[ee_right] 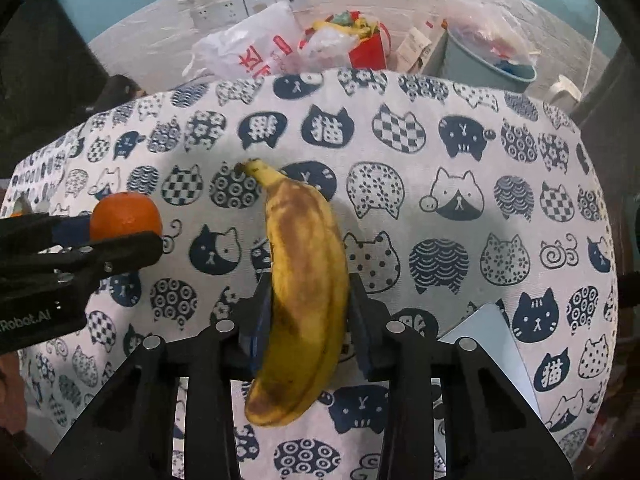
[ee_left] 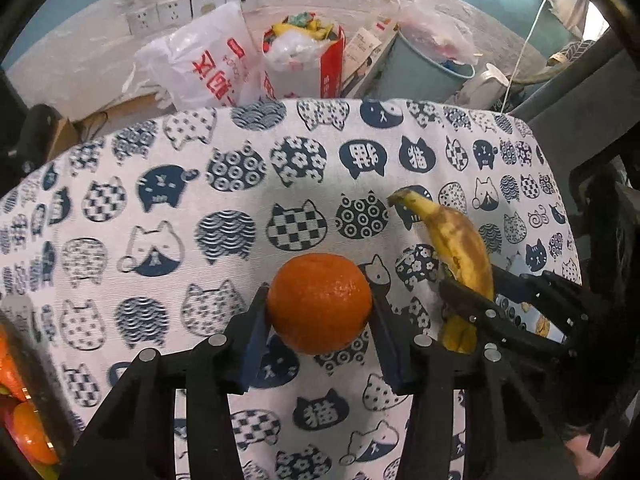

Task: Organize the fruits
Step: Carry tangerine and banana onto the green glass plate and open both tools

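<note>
My left gripper point(ee_left: 319, 312) is shut on an orange point(ee_left: 319, 302), its blue pads pressing both sides just above the cat-print tablecloth point(ee_left: 200, 208). In the right wrist view the same orange point(ee_right: 126, 216) shows at the far left, in the left gripper point(ee_right: 120, 236). My right gripper point(ee_right: 308, 320) is shut on a yellow, brown-spotted banana point(ee_right: 306, 280), stem end pointing away from me. From the left wrist view the banana point(ee_left: 460, 248) and the right gripper point(ee_left: 472, 300) sit close on the right of the orange.
More orange fruit point(ee_left: 24, 436) lies in a container at the lower left edge. A pale sheet point(ee_right: 496, 340) rests on the cloth at the right. Beyond the table's far edge stand plastic bags point(ee_left: 200, 68), a red box point(ee_left: 308, 64) and a grey bin point(ee_left: 424, 68).
</note>
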A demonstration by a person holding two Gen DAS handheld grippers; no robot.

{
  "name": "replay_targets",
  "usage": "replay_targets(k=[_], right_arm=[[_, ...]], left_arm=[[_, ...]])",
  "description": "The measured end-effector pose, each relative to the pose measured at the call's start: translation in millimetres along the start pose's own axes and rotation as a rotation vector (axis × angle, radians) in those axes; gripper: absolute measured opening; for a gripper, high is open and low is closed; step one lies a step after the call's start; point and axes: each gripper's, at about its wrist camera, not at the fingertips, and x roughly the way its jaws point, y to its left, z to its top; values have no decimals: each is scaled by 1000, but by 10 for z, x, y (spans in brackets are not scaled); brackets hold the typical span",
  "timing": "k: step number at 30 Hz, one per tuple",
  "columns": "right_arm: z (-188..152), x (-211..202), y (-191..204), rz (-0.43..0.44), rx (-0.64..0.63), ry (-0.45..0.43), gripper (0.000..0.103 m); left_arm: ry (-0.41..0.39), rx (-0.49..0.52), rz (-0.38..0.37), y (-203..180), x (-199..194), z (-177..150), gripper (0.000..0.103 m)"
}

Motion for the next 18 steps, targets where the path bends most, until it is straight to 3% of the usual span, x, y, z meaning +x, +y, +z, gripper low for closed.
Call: replay_targets(k=[18], right_arm=[[86,-890,528,65,-96,-189,33]], left_arm=[[-134,-21,9,350,-964,-353,49]])
